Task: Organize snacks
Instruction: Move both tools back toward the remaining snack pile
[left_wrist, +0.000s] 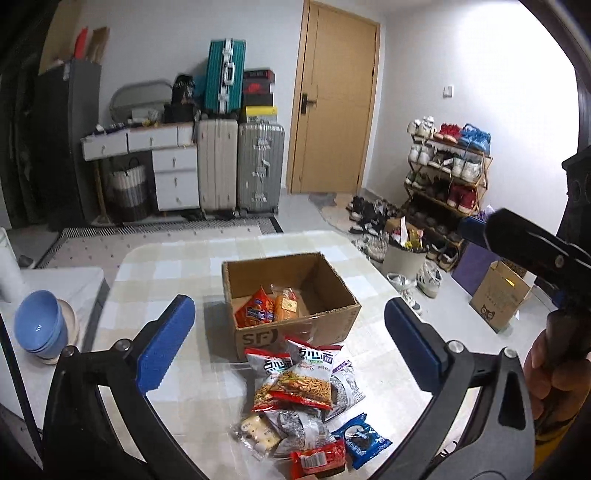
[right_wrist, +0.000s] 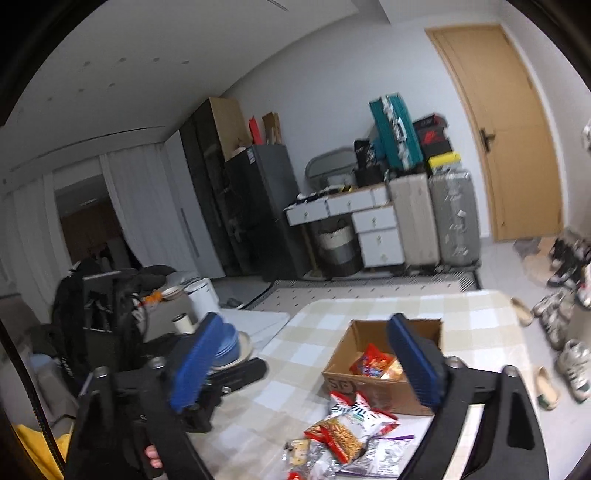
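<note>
Both claws gape empty: left claw (left_wrist: 290, 334), right claw (right_wrist: 308, 360). Cardboard box (left_wrist: 295, 325) holds 2 snack packets (left_wrist: 264, 308); snack pile (left_wrist: 306, 402), at 6 o'clock, is partly cropped.

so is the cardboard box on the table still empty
No, the cardboard box already holds an orange snack packet and a yellow-orange one beside it.

Your layout, taken from the cardboard box (left_wrist: 295, 314)

The box sits mid-counter (left_wrist: 177, 280) with two snack packets (left_wrist: 267, 308) in it; you have the snack pile (left_wrist: 306, 402) just before it, bowls (left_wrist: 40, 325) well to its left, suitcases (left_wrist: 240, 166) far behind.
</note>
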